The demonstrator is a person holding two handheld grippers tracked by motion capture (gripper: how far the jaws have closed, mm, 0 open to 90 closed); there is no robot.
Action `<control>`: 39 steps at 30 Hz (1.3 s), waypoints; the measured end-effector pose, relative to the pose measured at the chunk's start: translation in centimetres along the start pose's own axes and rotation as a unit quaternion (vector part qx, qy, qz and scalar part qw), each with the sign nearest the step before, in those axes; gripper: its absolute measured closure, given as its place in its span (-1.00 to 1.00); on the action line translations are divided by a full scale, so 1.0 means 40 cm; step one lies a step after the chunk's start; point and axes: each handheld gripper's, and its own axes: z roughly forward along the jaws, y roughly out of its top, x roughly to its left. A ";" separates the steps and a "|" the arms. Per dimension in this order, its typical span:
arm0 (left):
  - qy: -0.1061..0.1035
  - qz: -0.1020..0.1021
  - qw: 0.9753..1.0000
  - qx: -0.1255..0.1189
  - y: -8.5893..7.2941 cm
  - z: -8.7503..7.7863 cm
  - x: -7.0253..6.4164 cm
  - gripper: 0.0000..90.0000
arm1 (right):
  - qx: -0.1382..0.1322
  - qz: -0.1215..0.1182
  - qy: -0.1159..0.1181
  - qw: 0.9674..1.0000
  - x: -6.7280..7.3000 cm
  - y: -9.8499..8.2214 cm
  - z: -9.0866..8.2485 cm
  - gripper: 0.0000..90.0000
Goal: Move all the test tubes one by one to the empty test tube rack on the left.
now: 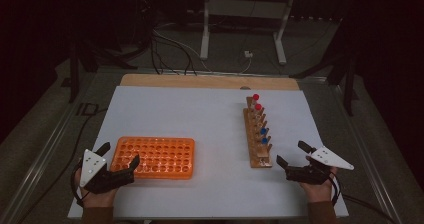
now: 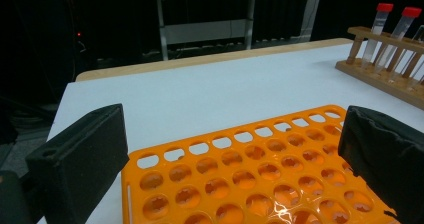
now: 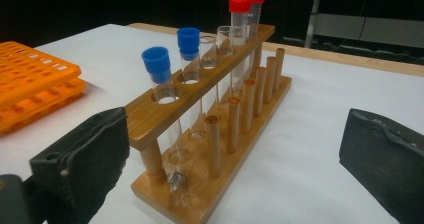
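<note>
On the white worktop [image 1: 210, 119], we see the orange rack [image 1: 156, 157] lying flat near the front left corner, its rows of round wells empty. Toward the right edge stands the wooden tube rack [image 1: 259, 134], running front to back; it holds two red-capped tubes [image 1: 256, 101] at its far end, two blue-capped tubes [image 1: 263, 135] nearer the front, and uncapped ones between. Our left gripper [image 1: 120, 156] hovers at the orange rack's front left corner, jaws spread wide and holding nothing. Our right gripper [image 1: 292, 154] sits just beside the wooden tube rack's near end, jaws likewise wide apart and empty.
</note>
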 end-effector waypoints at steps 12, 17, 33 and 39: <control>0.002 0.001 1.000 0.003 -0.001 0.002 -0.001 -0.99 | 0.000 0.002 0.006 1.000 0.005 0.000 0.003 -1.00; 0.004 -0.001 1.000 0.002 -0.001 0.001 -0.001 -0.99 | 0.003 0.000 0.016 1.000 0.012 0.002 0.007 -1.00; 0.003 -0.011 1.000 0.007 -0.002 0.002 -0.009 -0.99 | 0.023 -0.011 0.059 0.998 0.059 0.049 0.053 -0.74; 0.006 -0.015 1.000 0.007 -0.002 0.002 -0.007 -0.99 | 0.034 -0.013 0.057 0.998 0.060 0.070 0.071 -0.50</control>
